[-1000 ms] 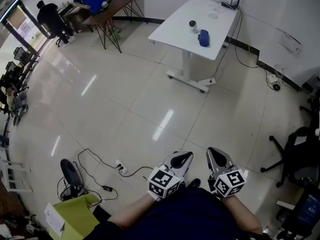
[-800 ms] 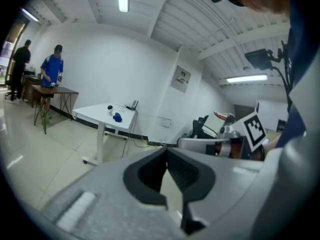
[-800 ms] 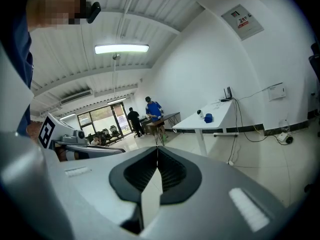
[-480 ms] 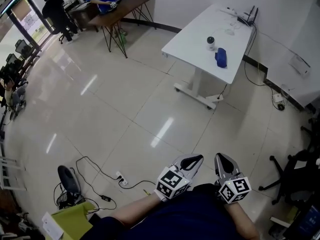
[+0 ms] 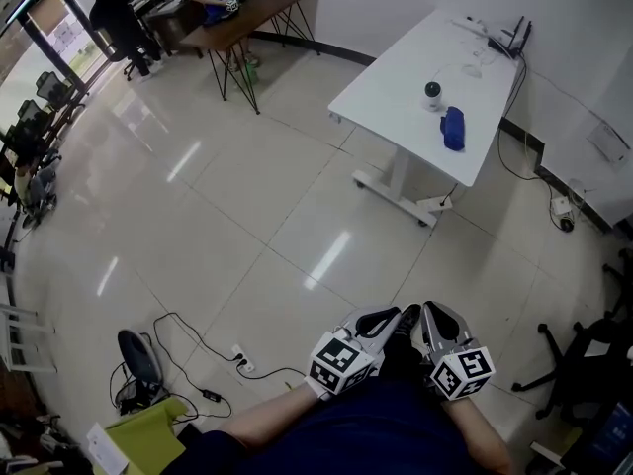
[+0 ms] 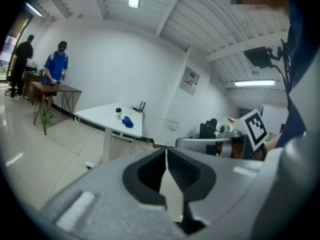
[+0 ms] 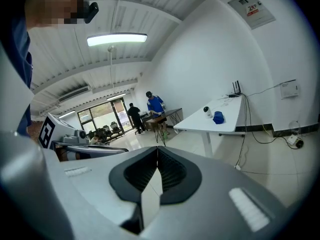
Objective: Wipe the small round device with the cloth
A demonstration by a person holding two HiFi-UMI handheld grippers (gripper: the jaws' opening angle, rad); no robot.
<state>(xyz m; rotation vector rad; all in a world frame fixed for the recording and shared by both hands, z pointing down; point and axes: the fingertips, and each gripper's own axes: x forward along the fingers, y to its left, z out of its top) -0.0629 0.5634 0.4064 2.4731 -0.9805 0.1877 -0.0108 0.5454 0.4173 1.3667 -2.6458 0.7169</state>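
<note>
Glossy pale tile floor (image 5: 247, 206) underfoot. Left gripper (image 6: 166, 155) and right gripper (image 7: 158, 155) side by side close to body, both clamped tight, nothing between jaws. Black cable (image 5: 188, 315) and power strip (image 5: 240, 334) on floor at left. Well ahead, white table (image 5: 391, 92): small round device (image 5: 432, 91) upright on it, blue cloth (image 5: 453, 127) just beside, on nearer side, apart from both grippers. Router (image 5: 516, 36) at table's far end. Farthest back, brown desk (image 5: 252, 10), two people beside it.
</note>
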